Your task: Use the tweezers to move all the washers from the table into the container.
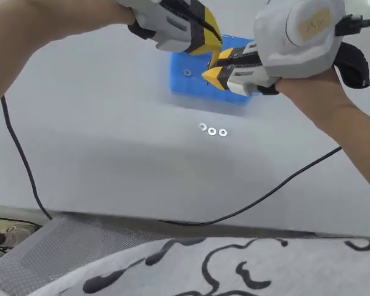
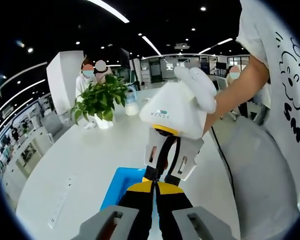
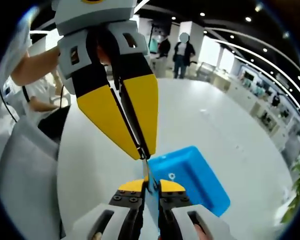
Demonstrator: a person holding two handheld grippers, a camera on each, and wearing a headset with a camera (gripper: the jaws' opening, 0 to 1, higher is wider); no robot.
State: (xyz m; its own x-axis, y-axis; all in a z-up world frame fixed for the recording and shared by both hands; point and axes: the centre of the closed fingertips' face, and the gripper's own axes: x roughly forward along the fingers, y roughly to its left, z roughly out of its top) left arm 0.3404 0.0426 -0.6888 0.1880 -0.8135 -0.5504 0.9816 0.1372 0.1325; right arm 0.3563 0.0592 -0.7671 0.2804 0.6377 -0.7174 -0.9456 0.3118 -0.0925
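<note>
On the pale grey bench (image 1: 111, 135), a blue rectangular plastic container (image 1: 184, 89) sits toward the far side. One small silver ring washer (image 1: 187, 73) lies flat on its floor near the left wall. Three more silver washers (image 1: 212, 131) lie in a short row on the bare bench, just apart from one another. They are between the container's near wall and the bench's near edge, and close to the container. The thin silver metal tweezers (image 3: 148, 174) show in the right gripper view as a narrow bright strip standing up between that view's own jaws, above the container.

The left forearm reaches in from the bench's far left corner. The left hand-held gripper (image 1: 213, 59) tilts down to the right over the container. Its yellow-faced jaws are clenched tip to tip, and the tips meet the upper end of the tweezers. I cannot tell whether they pinch it. The right forearm comes in from the right edge. The right hand-held gripper (image 1: 212, 75) points left, level over the container's right half. Its black, yellow-tipped jaws are drawn in tight on the tweezers. The two sets of tips touch nose to nose.
</note>
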